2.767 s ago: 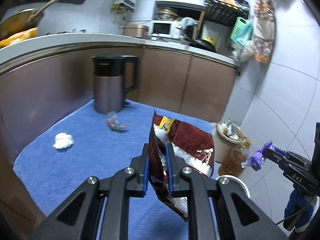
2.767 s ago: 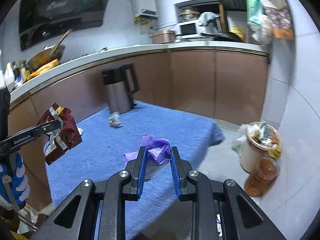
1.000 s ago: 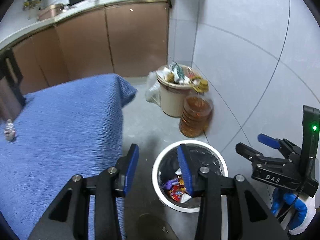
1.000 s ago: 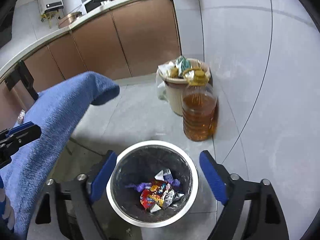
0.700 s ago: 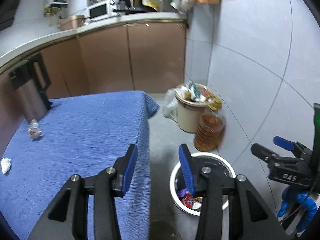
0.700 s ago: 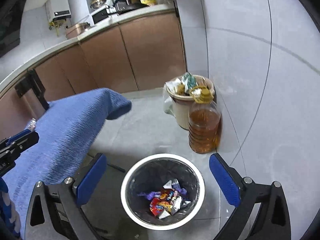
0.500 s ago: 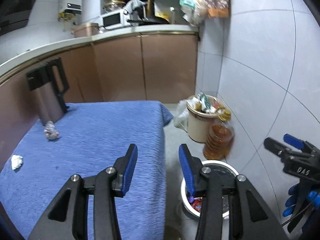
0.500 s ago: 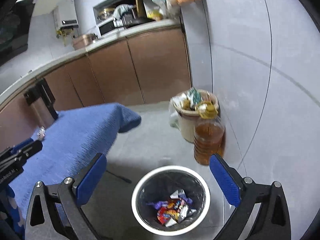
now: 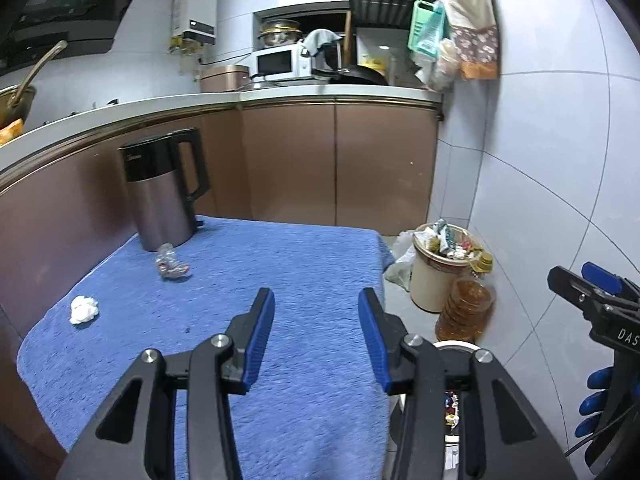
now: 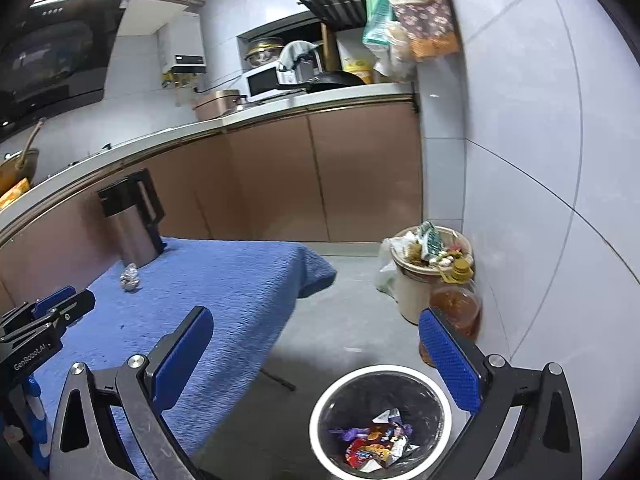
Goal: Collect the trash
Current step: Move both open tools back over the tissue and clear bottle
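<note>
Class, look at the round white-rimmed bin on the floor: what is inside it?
The bin has a dark liner and holds crumpled wrappers: red, purple and silvery ones. Anything beneath that pile is hidden. In the left wrist view the gripper covers most of the bin.

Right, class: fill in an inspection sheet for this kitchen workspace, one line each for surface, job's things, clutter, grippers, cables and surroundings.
Surface: blue cloth covers the table, one corner drooping over the edge.
Job's things: crumpled white tissue and clear wrapper lie on the cloth; white-rimmed bin on the floor holds wrappers.
Clutter: kettle at the table's back; overfull beige bin beside an oil bottle.
Grippers: left gripper open, empty, above the cloth; right gripper open wide, empty, near the white-rimmed bin.
Cables: thin black one at the left view's lower right.
Surroundings: brown cabinets, microwave, tiled wall.
</note>
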The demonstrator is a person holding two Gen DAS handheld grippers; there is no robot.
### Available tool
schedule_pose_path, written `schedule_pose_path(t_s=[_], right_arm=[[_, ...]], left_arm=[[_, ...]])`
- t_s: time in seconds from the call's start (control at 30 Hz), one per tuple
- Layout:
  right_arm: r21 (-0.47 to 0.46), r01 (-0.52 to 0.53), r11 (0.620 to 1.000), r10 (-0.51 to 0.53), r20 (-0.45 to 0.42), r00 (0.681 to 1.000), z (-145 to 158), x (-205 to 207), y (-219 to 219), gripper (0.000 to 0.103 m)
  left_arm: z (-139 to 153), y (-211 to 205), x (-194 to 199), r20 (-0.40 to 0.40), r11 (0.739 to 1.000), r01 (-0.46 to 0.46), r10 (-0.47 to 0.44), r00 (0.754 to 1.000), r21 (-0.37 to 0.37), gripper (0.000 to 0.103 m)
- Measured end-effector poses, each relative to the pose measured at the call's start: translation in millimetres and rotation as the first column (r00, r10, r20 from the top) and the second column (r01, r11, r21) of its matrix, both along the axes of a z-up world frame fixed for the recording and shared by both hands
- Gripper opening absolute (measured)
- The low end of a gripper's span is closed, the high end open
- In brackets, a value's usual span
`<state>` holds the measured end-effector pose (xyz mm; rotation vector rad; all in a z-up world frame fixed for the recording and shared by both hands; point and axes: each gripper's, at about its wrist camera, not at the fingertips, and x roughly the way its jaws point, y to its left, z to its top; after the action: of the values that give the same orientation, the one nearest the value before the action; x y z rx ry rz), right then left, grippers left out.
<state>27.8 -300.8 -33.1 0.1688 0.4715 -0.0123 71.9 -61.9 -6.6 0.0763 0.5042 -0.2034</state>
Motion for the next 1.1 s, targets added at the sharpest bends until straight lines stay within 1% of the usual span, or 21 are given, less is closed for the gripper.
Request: schedule_pose_path(t_s=[0.03,0.2,0.53,0.7,0.87,1.1], right_arm=[[-0.007,-0.006,1.000,0.006,0.003,1.000,2,-1,3,0.103],[-0.048,-0.033,0.998,0.033,0.013,0.999,15,-4,28,0.103],[-0.108,-0.083,0.991,0.088,0.042,0.995,41,-2,77,0.103],[-0.144,-0.110,0.983,0.119,0.050,0.992,52,6,103,0.103],[-0.167,-0.139,0.976,0.149,0.046,0.988,56,20,129,0.103],[-0.161,-0.185,0.970,0.191,0.022,0.981,48,43,155,0.103]], left_arm=[[1,7,-2,0.004,1.000,-0.013,0.013,1.000,-0.005,0.043],[6,34,-14,0.023,0.998,-0.056,0.057,0.998,-0.030,0.053],[15,100,-30,0.060,0.986,-0.148,0.153,0.986,-0.080,0.056],[17,134,-31,0.071,0.975,-0.197,0.205,0.976,-0.103,0.061],[15,166,-25,0.063,0.961,-0.250,0.258,0.964,-0.116,0.061],[7,195,-12,0.036,0.947,-0.302,0.307,0.951,-0.111,0.062]])
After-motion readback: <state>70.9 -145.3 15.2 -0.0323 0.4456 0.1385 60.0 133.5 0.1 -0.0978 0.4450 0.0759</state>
